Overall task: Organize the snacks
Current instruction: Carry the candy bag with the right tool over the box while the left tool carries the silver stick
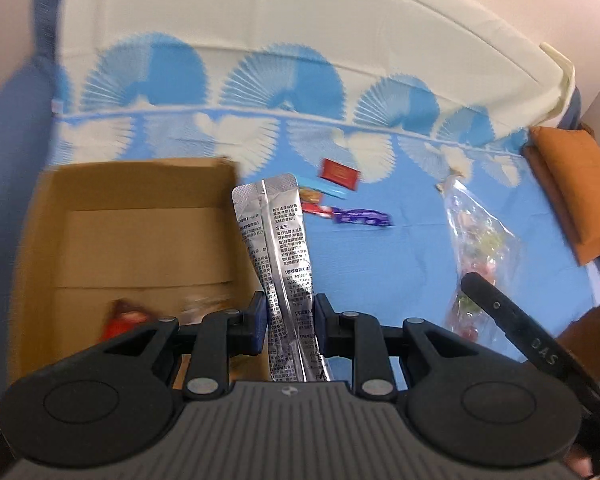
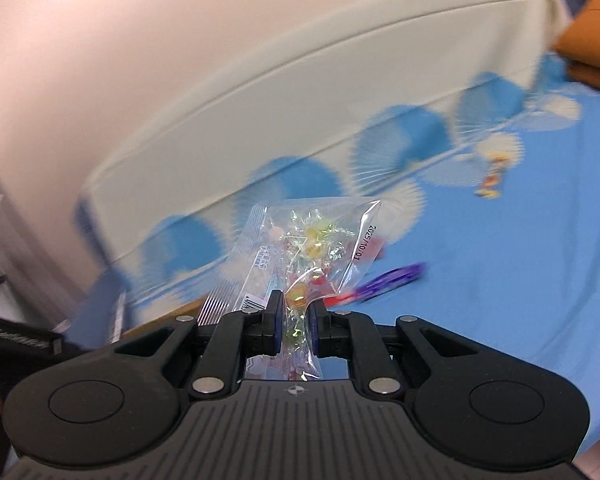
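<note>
**Both grippers loaded above the bed**

Nearest me, my left gripper (image 1: 290, 320) pinches a silver sachet (image 1: 278, 248), which stands upright beside the open cardboard box (image 1: 140, 236); my right gripper (image 2: 296, 318) is clamped on a clear bag of candies (image 2: 312, 248); a red packet (image 1: 339, 174) and a purple wrapper (image 1: 362, 217) lie apart on the blue bedsheet (image 1: 400, 256); an orange cushion (image 1: 576, 188) sits at the bed's edge.

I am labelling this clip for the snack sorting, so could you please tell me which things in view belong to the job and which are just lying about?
Part of the job:
- silver sachet, in left gripper
- clear candy bag, in right gripper
- cardboard box
- red packet
- purple wrapper

Just lying about:
- blue patterned sheet
- orange cushion
</note>
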A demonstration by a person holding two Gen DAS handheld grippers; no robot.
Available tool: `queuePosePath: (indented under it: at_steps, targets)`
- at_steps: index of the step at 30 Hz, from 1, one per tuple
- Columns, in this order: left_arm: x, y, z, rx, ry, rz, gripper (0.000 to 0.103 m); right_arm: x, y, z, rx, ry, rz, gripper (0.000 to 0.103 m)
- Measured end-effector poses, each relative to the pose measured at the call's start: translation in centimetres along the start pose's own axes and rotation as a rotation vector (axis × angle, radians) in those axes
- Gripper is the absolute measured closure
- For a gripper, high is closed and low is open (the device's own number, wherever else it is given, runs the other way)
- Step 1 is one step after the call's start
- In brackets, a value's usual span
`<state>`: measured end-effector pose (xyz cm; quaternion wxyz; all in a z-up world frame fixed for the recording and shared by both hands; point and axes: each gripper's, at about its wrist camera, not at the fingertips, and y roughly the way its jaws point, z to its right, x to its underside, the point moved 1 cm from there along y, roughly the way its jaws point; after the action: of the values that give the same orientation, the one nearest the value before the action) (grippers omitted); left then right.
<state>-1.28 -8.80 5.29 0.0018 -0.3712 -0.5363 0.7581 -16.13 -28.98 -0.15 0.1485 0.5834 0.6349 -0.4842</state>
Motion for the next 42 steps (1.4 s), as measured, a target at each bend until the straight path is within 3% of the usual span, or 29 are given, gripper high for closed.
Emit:
queuePosePath:
  at_steps: [6, 15, 26, 42]
  targets:
    - [5.9, -6.7, -5.2, -0.07, -0.072, 0.058, 0.076, 4.2, -3.4, -7.3, -0.161, -0.104, -0.126, 0.089]
    - [12.1, -11.9, -10.5, -0.088, -0.147, 0.111, 0.076, 8.8, -7.1, -13.8, -0.217, -0.229, -0.2, 0.089]
    - [13.2, -13.3, -11.9, -0.048, -0.18, 0.155, 0.076, 9.7, -8.4, -15.7, -0.192, -0.284, -0.182, 0.089]
    - [13.2, -12.5, -12.3, -0.047, -0.198, 0.143, 0.076, 9.6, -7.6, -15.9, -0.179, -0.291, -0.206, 0.089]
